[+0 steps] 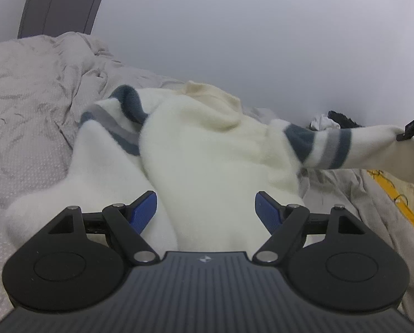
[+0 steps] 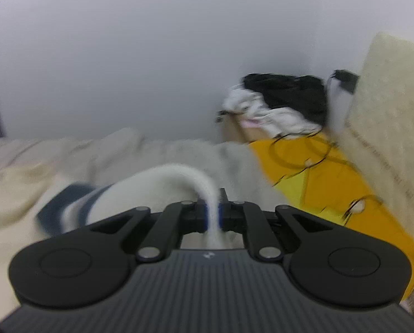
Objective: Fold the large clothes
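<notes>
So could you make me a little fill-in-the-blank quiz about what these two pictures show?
1. The right tool is shut on the white knitted sweater's ____.
2. The left tool has its blue pads ____.
3. The sweater lies on a rumpled ____ bedspread.
4. Each sleeve carries blue and ____ stripes.

Missing words: sleeve; open; grey; grey
</notes>
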